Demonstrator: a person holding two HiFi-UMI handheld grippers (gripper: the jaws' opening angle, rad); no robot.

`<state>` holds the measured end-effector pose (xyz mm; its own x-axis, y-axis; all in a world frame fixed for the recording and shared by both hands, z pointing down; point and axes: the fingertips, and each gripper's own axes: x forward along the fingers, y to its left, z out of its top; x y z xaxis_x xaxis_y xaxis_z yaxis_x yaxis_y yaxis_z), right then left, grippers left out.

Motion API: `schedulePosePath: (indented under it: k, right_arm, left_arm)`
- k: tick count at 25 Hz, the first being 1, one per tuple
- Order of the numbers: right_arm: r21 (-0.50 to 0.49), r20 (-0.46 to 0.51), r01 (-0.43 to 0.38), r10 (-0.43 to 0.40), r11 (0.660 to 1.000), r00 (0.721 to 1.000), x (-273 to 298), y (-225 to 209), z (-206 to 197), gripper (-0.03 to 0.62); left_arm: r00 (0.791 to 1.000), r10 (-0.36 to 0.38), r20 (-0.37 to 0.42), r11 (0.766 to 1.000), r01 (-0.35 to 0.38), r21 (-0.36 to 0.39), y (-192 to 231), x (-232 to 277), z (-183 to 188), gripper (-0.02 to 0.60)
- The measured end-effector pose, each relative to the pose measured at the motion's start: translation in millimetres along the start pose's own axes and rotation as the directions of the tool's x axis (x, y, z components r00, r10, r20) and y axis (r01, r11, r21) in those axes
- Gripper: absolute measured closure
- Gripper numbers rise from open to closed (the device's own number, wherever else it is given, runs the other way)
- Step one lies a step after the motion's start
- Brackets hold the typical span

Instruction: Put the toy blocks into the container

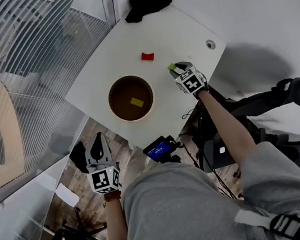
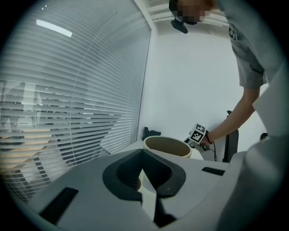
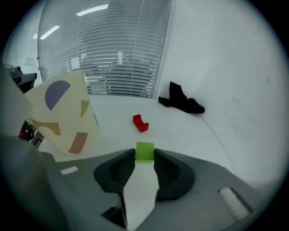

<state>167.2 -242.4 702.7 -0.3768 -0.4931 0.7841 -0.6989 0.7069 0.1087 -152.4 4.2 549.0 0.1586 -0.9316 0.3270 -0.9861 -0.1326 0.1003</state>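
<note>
A green block (image 3: 144,151) is pinched between the pads of my right gripper (image 3: 144,159), which is shut on it and held just above the white table (image 1: 181,31). In the head view that gripper (image 1: 174,69) is right of the round container (image 1: 130,98), with the green block (image 1: 172,66) at its tip. A yellow block (image 1: 137,102) lies inside the container. A red block (image 1: 147,56) rests on the table beyond it, apart from everything. My left gripper (image 1: 98,139) hangs off the table's near edge; its jaws (image 2: 142,153) meet with nothing between them.
A black cloth (image 1: 146,3) lies at the table's far corner. A small round disc (image 1: 210,44) sits near the right edge. A glass wall with blinds (image 1: 23,41) runs along the left. A device with a blue screen (image 1: 159,149) and a chair (image 1: 282,94) stand beside the table.
</note>
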Motion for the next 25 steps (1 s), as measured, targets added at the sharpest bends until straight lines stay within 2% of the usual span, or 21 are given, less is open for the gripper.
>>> schedulePosePath:
  k: [11, 25]
  right_arm:
    - [-0.077, 0.128, 0.041, -0.031, 0.996, 0.991, -55, 15, 56, 0.454]
    - [-0.119, 0.305, 0.084, -0.044, 0.989, 0.951, -120, 50, 121, 0.454]
  left_arm:
    - [0.997, -0.014, 0.080, 1.000, 0.016, -0.025, 8, 3, 18, 0.574]
    - [0.988, -0.065, 0.138, 0.997, 0.069, -0.022, 0, 9, 38, 0.574]
